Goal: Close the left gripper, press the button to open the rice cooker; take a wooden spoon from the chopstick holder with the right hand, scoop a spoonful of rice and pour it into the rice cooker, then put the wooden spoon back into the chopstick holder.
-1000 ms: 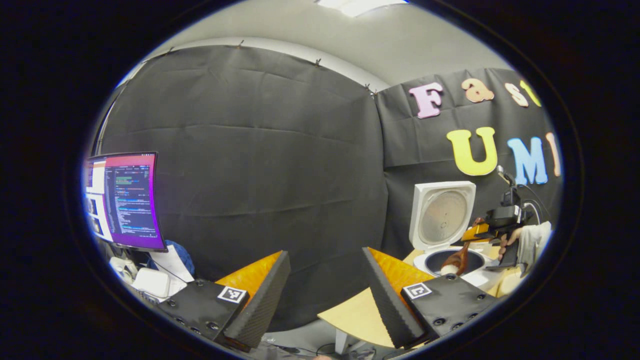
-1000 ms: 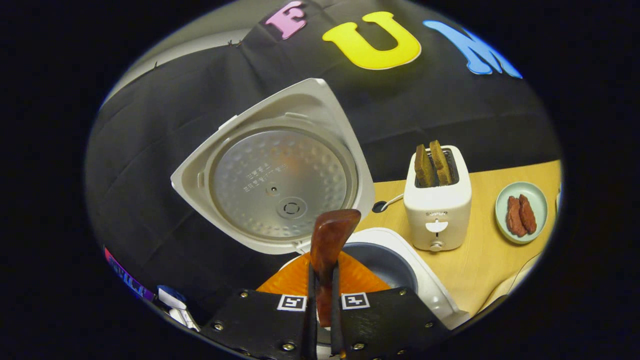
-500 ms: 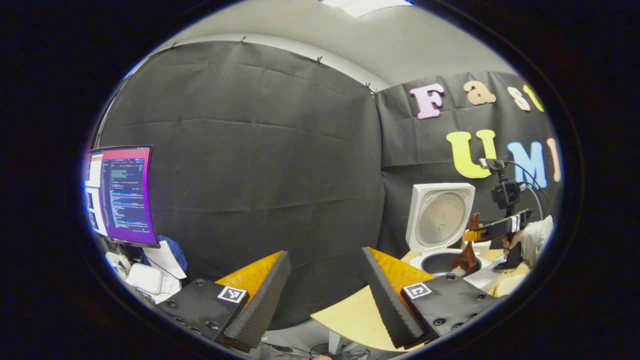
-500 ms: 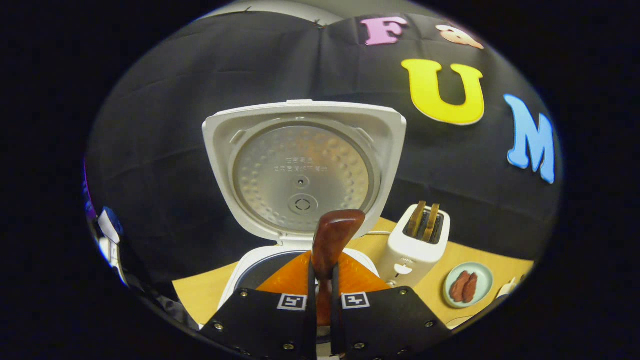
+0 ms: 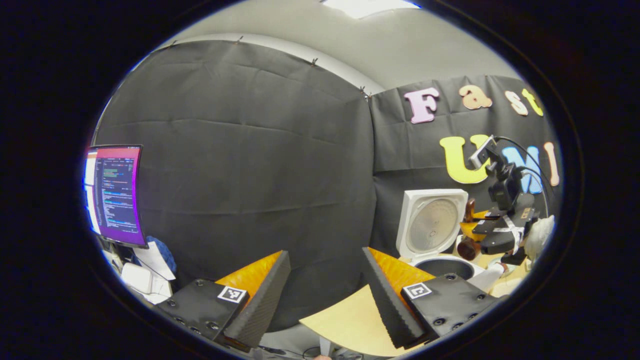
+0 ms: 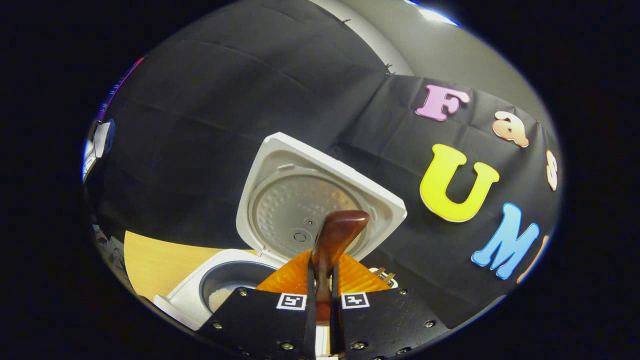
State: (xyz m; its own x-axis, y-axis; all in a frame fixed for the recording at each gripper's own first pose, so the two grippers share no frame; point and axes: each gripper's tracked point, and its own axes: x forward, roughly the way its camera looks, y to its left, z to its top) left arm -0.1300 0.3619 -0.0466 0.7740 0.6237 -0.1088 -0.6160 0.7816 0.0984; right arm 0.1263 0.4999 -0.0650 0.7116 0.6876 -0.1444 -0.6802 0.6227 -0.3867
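White plastic is the biggest thing in front of me: the rice cooker (image 6: pixel 200 300) stands on the table (image 6: pixel 150 257) with its lid (image 6: pixel 320 200) swung up and back, and in the right gripper view its dark inner pot (image 6: pixel 227 285) lies low and to the left of my tool, with a pale patch at the bottom that I take to be rice. The button step looks done, judging by that open lid. My right gripper (image 6: pixel 320 287) has its two fingers pressed together on the handle of the wooden spoon (image 6: pixel 335 235), and the spoon's long axis runs straight out along the fingers, away from the camera and a little upward, so the far end stands in front of the lid's inner plate. From the left gripper view the same spoon (image 5: pixel 469 235) sits beside the lid, above and to the right of the pot's rim, tilted steeply. What matters for the next move is that the pot is down-left of my spoon while the chopstick holder is somewhere I cannot see from here, so I judge the return trip will swing away from the cooker. My left gripper (image 5: pixel 325 295) hangs with its fingers spread wide, holding nothing, over the near table edge and well apart from the cooker; the right hand is plainly the nearer one. A monitor (image 5: pixel 112 192) glows far off to the left.
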